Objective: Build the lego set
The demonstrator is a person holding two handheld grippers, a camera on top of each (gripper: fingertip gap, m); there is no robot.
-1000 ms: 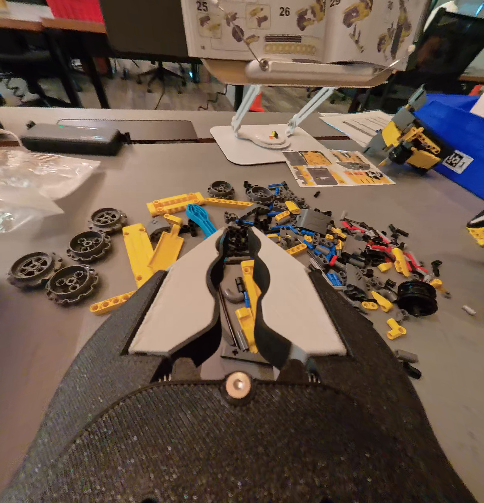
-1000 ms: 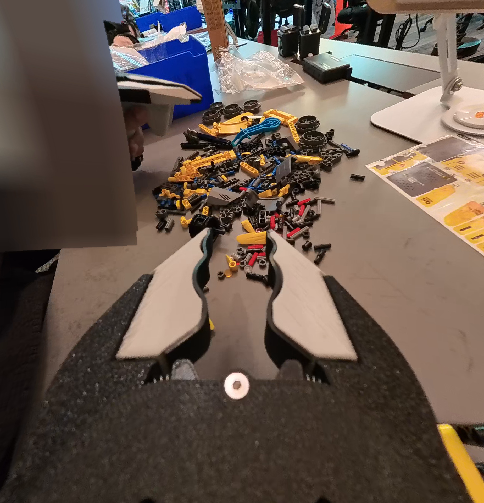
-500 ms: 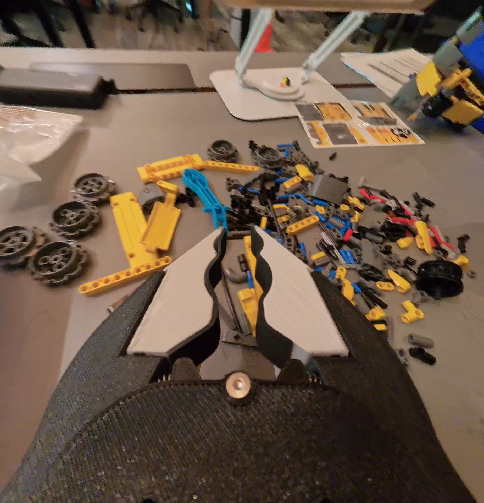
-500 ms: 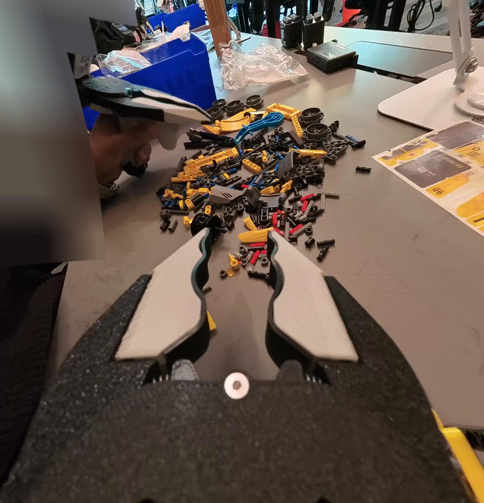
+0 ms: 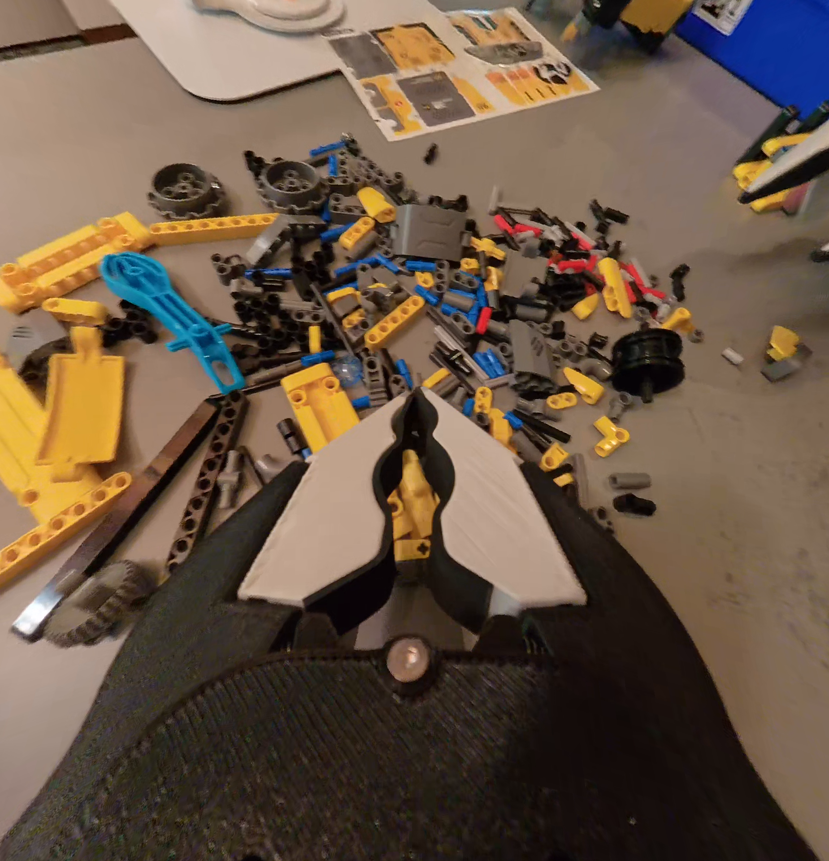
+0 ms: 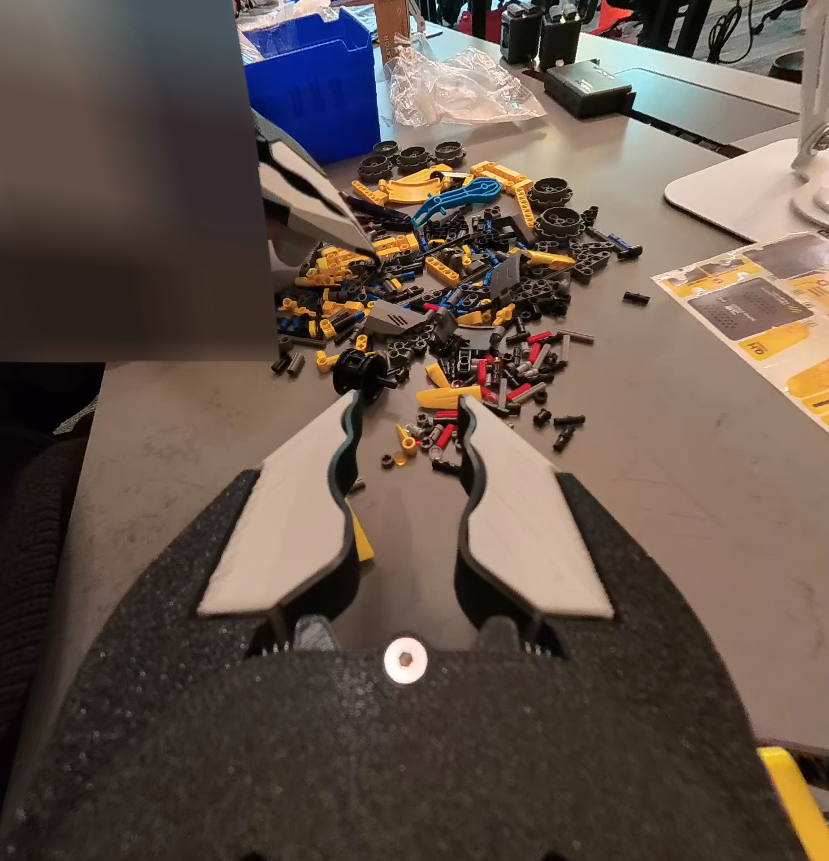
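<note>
The left tongs (image 5: 414, 396) are pressed together at the tips over a yellow brick part (image 5: 414, 494) at the near edge of the parts pile (image 5: 403, 303) on the desk (image 5: 682, 536). The right tongs (image 6: 405, 405) hang spread and empty, just near of a black wheel hub (image 6: 359, 372).

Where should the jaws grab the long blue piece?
Probably the narrow middle of the blue piece, coming down from above. It lies flat on the table at the pile's left edge; its ringed end is wider, and black bits crowd its forked end.
</note>
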